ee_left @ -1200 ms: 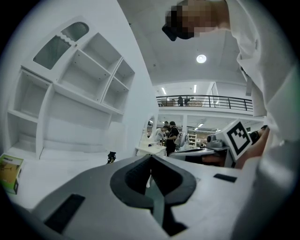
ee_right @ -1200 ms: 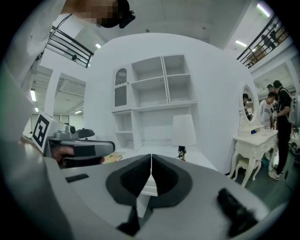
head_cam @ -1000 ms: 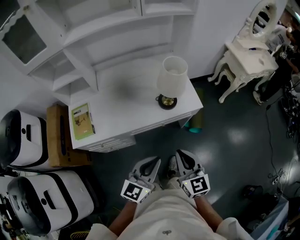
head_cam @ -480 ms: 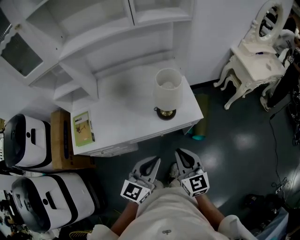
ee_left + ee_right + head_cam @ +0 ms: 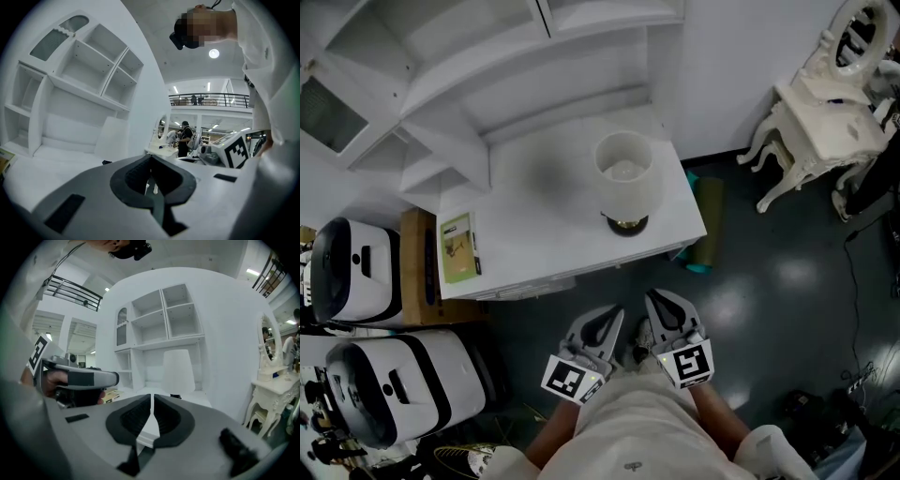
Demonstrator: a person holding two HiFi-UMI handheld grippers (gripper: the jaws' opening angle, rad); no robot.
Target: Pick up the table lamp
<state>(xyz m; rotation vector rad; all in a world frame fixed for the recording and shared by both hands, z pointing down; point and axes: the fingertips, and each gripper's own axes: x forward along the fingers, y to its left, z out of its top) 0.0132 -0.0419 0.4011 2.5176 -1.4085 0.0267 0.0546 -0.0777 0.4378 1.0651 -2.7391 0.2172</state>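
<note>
Nearer now than a second ago: the lamp [image 5: 624, 178] and the worktop [image 5: 534, 225] sit lower and further left in the head view, while my two tongs keep their place at the bottom.

- left tongs [image 5: 612, 313]: closed, nothing between the jaws; over the dark floor [image 5: 769, 281], short of the worktop's front edge.
- right tongs [image 5: 656, 297]: closed, empty; just beside the left pair, pointing the same way.
- lamp: upright on the worktop near its right front corner; white shade over a dark round base. Well apart from both tongs. In the right gripper view it stands ahead, just right of the jaw line.
- booklet [image 5: 457, 247]: flat on the worktop, by its left edge.
- shelves [image 5: 487, 56]: white, rising behind the worktop.
- box [image 5: 414, 272]: brown, against the worktop's left side.
- dressing table [image 5: 820, 117]: white, far right.
</note>
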